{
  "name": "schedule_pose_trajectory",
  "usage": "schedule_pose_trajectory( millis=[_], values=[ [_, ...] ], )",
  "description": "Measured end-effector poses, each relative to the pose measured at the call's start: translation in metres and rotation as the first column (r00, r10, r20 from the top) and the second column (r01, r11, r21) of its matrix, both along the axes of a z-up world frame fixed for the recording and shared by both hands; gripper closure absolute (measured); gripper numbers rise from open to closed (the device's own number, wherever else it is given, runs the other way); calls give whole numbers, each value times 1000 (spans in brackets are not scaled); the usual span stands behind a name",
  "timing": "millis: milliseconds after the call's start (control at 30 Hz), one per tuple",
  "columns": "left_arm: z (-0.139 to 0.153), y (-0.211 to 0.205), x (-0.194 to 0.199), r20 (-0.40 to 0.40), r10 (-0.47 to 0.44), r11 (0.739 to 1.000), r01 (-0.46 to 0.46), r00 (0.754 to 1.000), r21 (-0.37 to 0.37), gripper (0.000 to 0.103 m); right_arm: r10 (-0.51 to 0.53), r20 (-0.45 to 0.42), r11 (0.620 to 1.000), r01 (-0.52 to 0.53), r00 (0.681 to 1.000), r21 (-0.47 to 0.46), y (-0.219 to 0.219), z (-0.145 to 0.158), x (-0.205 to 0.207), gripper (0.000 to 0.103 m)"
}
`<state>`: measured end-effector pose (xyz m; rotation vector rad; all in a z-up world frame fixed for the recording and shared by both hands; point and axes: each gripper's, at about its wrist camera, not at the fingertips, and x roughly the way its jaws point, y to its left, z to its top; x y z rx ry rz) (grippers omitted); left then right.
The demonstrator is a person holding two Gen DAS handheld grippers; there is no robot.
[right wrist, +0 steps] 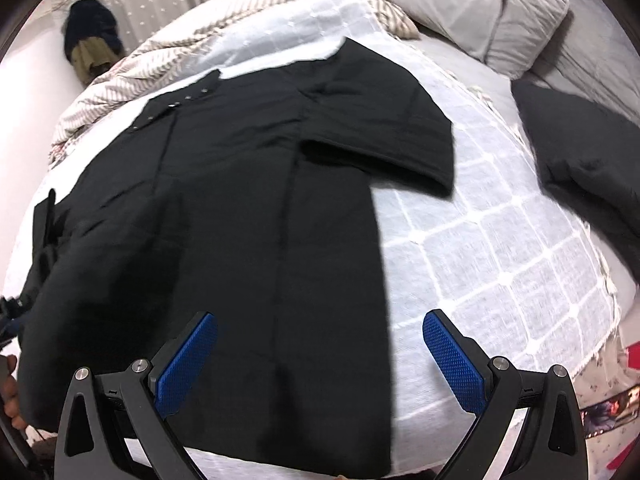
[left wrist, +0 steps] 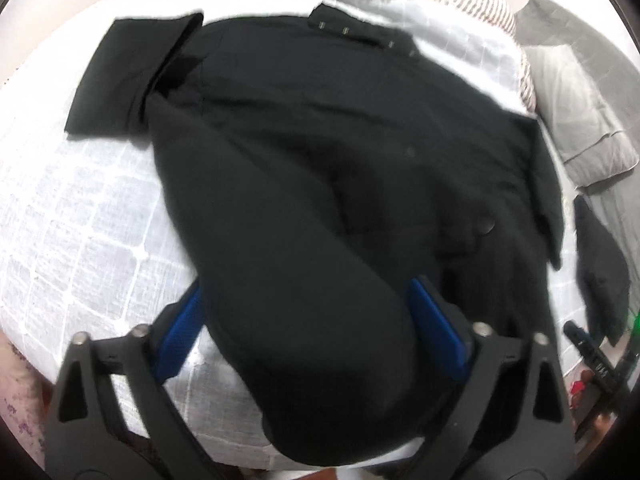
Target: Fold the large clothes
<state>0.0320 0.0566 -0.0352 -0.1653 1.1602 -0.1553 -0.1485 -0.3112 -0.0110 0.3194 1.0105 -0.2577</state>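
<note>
A black short-sleeved shirt point(left wrist: 320, 140) lies spread on a white grid-patterned blanket point(left wrist: 80, 208) on a bed, its row of snaps at the far end. One sleeve point(left wrist: 132, 76) lies flat at the far left. My left gripper point(left wrist: 308, 284) stands wide, its blue pads point(left wrist: 436, 328) on either side of a raised hump of the shirt's near part; I see no squeeze on the cloth. In the right wrist view the shirt point(right wrist: 240, 200) lies flat with its other sleeve point(right wrist: 380, 152) out to the right. My right gripper point(right wrist: 320, 316) hangs open over the shirt's right edge, one pad over cloth, the other over the blanket point(right wrist: 500, 260).
A striped duvet point(right wrist: 120, 76) is bunched at the far side. A grey pillow point(right wrist: 480, 12) and a dark cushion point(right wrist: 580, 160) lie to the right. A dark bundle point(right wrist: 92, 40) sits by the wall. A hand point(right wrist: 8, 392) shows at the left edge.
</note>
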Motion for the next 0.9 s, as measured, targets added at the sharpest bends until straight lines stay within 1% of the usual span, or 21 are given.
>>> schedule_pose_trajectory(
  millis=[33, 67, 167, 267, 367, 500, 567, 600, 633, 733, 767, 833, 867, 900],
  values=[
    [-4, 3, -2, -15, -5, 1000, 5, 1000, -4, 14, -4, -7, 1000, 5, 1000, 18, -6, -3, -3, 0],
    [-9, 5, -4, -28, -11, 1000, 11, 1000, 0, 15, -10, -14, 999, 10, 1000, 39, -11, -6, -5, 0],
    [-18, 20, -13, -40, -27, 998, 29, 999, 48, 16, -29, -23, 995, 31, 999, 96, -27, -16, -15, 0],
    [-23, 45, -22, -36, -24, 997, 26, 999, 76, 16, -44, -31, 995, 47, 999, 87, -40, -22, -24, 0],
    [-32, 72, -31, -40, -19, 996, 22, 999, 89, 16, -56, -41, 995, 59, 998, 84, -48, -28, -34, 0],
    [-45, 109, -43, -51, 14, 993, -8, 999, 118, 16, -67, -41, 990, 71, 997, 123, -60, -36, -45, 0],
    [-46, 125, -49, -40, 27, 990, -22, 999, 137, 16, -66, -38, 987, 71, 997, 147, -64, -39, -48, 0],
    [-44, 135, -53, -33, 32, 991, -27, 999, 133, 16, -65, -38, 985, 70, 997, 158, -64, -40, -48, 0],
    [-42, 145, -55, -25, 41, 992, -38, 999, 117, 16, -62, -40, 982, 68, 997, 174, -66, -42, -50, 0],
    [-30, 180, -65, 8, 85, 996, -84, 996, -23, 16, -54, -22, 974, 58, 998, 218, -66, -41, -51, 0],
    [-24, 192, -69, 30, 102, 991, -99, 994, -90, 16, -48, -12, 972, 49, 999, 230, -65, -40, -51, 0],
    [-15, 207, -73, 62, 129, 974, -114, 990, -194, 16, -39, -2, 968, 38, 999, 249, -63, -39, -49, 0],
    [-11, 213, -75, 73, 133, 961, -111, 988, -253, 16, -34, 2, 963, 32, 999, 266, -61, -39, -47, 0],
    [-11, 215, -76, 75, 125, 951, -98, 989, -293, 16, -27, 4, 957, 25, 1000, 289, -61, -41, -47, 0]
  ],
)
